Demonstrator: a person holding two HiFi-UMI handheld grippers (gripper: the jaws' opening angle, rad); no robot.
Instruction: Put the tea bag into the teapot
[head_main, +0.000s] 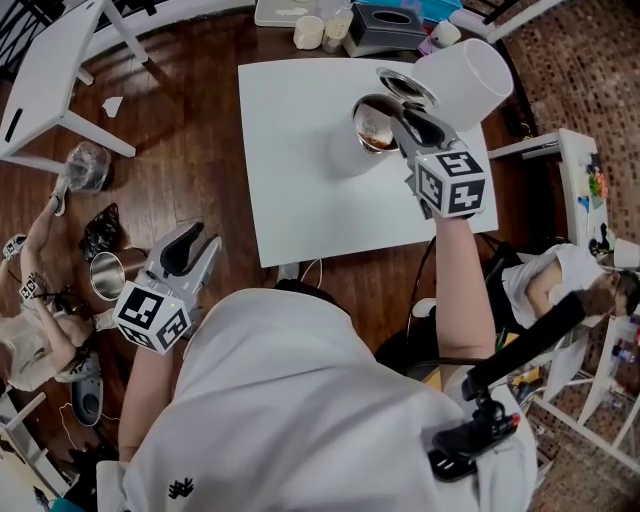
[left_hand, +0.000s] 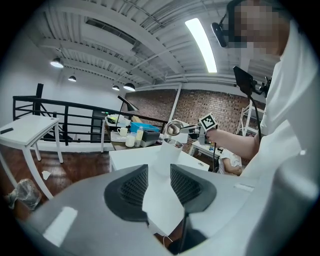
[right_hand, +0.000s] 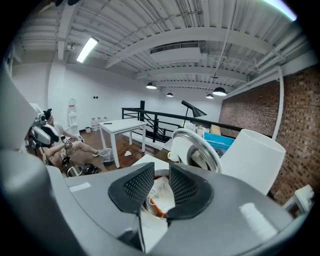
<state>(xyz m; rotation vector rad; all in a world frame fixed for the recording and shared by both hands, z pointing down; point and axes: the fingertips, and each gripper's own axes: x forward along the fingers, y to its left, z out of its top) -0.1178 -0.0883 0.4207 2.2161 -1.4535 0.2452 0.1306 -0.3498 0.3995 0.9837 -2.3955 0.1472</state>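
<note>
A white teapot (head_main: 345, 152) with a steel rim stands on the white table (head_main: 300, 190), and its hinged lid (head_main: 405, 88) is tipped open. The tea bag (right_hand: 159, 192) with an orange tag lies inside the pot. My right gripper (head_main: 405, 120) hovers just over the pot's mouth. Its jaws stand apart with nothing pressed between them, and the bag sits below them. In the right gripper view the right gripper (right_hand: 161, 170) frames the pot's inside, with the lid (right_hand: 197, 150) upright behind. My left gripper (head_main: 200, 240) is open and empty, off the table's near left corner over the floor.
A white chair back (head_main: 465, 75) rises right behind the teapot. Cups (head_main: 308, 30) and a grey box (head_main: 385, 25) crowd the far side. On the floor at left are a steel pot (head_main: 105, 275), a seated person (head_main: 30, 330) and another white table (head_main: 50, 70).
</note>
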